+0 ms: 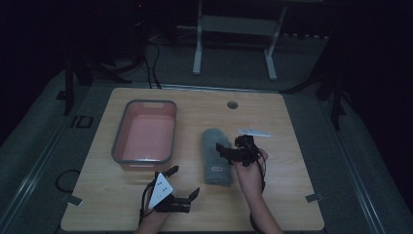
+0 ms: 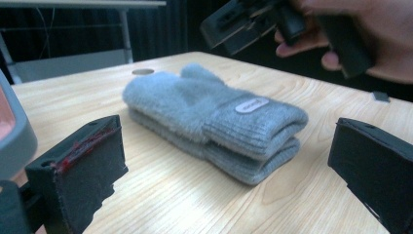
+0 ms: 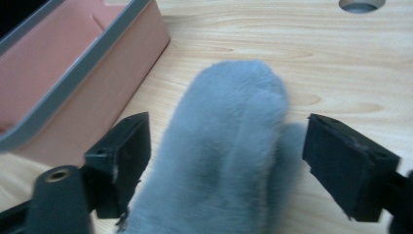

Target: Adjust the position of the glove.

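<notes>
A stacked pair of fluffy grey mittens [image 1: 215, 155] [image 2: 214, 117] [image 3: 229, 161] lies flat on the wooden table [image 1: 272, 195], cuffs toward the person. My right gripper [image 1: 233, 146] [image 3: 233, 153] hovers just over them, open, its jaws wide on either side of the mitten tops and not pressing. That same gripper [image 2: 243, 22] appears in a hand at the top of the left gripper view. My left gripper [image 1: 184, 181] [image 2: 229, 146] rests near the table's front edge, open and empty, facing the mitten cuffs from a short way off.
A pink bin with a grey rim [image 1: 117, 141] [image 3: 73, 78] [image 2: 14, 131] stands left of the mittens and holds nothing. A small white strip [image 1: 254, 131] lies behind the right gripper. A round cable hole [image 1: 232, 104] [image 3: 360, 5] sits near the far edge.
</notes>
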